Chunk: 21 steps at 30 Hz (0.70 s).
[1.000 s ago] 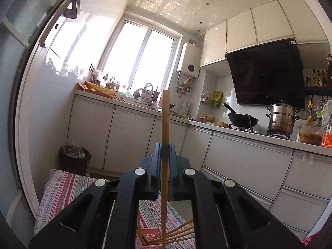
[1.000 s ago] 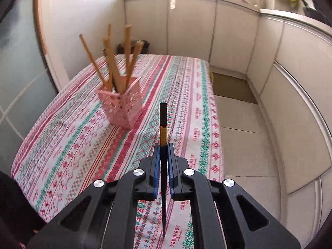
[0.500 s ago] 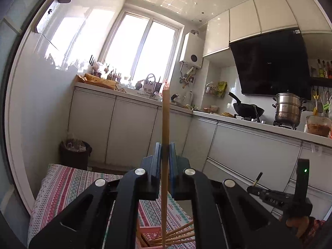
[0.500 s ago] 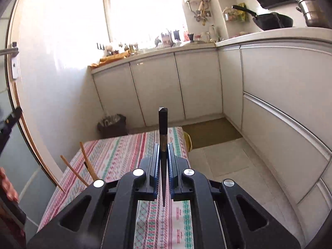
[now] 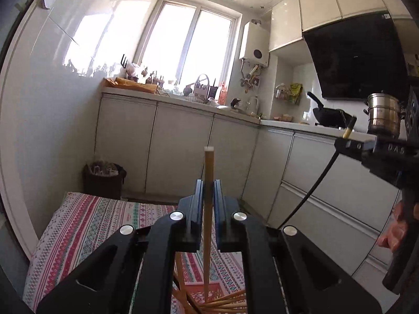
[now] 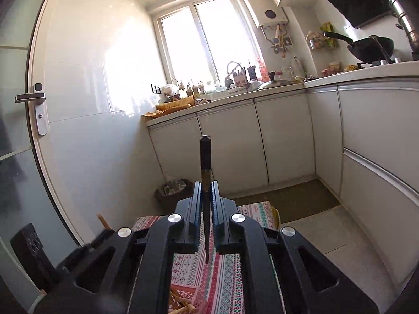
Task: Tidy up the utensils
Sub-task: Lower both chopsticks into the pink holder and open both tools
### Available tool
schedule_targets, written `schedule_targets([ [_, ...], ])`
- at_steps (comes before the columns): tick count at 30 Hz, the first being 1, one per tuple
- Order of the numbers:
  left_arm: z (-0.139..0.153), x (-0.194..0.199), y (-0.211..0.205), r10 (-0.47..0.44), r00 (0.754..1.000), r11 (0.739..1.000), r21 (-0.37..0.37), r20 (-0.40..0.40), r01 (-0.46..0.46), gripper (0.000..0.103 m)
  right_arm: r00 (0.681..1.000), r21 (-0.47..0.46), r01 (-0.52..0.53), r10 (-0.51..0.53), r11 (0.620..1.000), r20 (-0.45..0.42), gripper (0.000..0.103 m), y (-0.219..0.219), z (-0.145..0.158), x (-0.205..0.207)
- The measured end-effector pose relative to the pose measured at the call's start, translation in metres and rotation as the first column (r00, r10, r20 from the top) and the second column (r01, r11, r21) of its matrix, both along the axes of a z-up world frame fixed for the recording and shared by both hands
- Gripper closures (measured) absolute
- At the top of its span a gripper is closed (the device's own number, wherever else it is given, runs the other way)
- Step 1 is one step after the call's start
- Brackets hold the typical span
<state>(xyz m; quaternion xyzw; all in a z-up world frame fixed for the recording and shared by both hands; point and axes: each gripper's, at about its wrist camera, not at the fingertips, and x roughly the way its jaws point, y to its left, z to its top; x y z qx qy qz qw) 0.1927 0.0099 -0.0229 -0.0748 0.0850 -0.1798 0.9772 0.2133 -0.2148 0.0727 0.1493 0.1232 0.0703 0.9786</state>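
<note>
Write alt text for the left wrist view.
The left gripper is shut on an upright wooden chopstick above a pink basket of more chopsticks on a striped tablecloth. At right, the right gripper holds a dark chopstick; white kitchen cabinets and a window lie beyond.

Both grippers are the same build: matte black moulded frames, two angled arms per side, each with triangular cut-outs. Left gripper (image 5: 208,193) has four round silver screw heads and blue-edged ribbed pads. Right gripper (image 6: 207,196) matches; in the left wrist view its black side bar carries embossed lettering, partly legible, and small screws. A hand (image 5: 395,230) wraps its grip.
</note>
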Motion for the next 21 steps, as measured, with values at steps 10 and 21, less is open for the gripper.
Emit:
schedule_targets([
  [10, 0.037, -0.040, 0.042, 0.058, 0.995, 0.994, -0.097, 0.087, -0.050, 0.046, 0.998, 0.005, -0.062, 0.062, 0.998, -0.029, 0.096, 0.031, -0.011, 0.002],
  [21, 0.081, -0.085, 0.096, 0.153, 0.969, 0.970, -0.217, 0.197, -0.109, 0.038, 0.995, -0.048, -0.077, 0.074, 0.996, -0.062, 0.096, 0.067, -0.028, 0.007],
])
